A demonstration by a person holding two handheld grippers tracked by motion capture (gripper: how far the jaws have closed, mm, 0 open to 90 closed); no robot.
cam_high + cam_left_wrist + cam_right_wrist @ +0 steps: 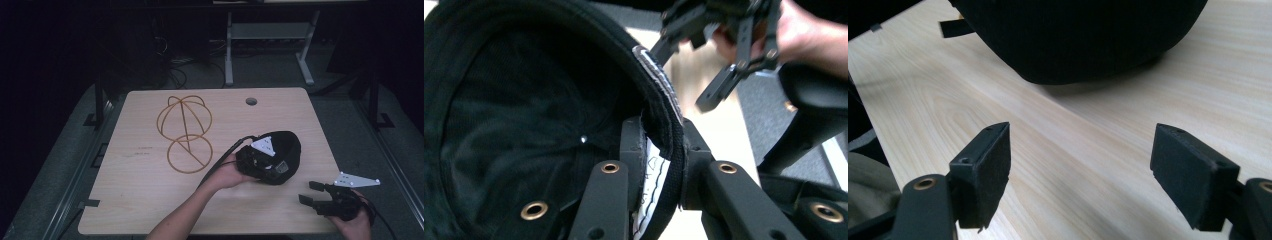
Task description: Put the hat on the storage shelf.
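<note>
Black cap [282, 152] soft, floppy, light; left gripper [659, 165] pinches brim edge tight (good spot). Right gripper [1083, 175] wide open, holds nothing, near cap.

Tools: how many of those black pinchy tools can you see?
2. The left tool sits mid-table, shut on the rim of the black cap. The right tool is near the table's front right corner, open and holding nothing.
</note>
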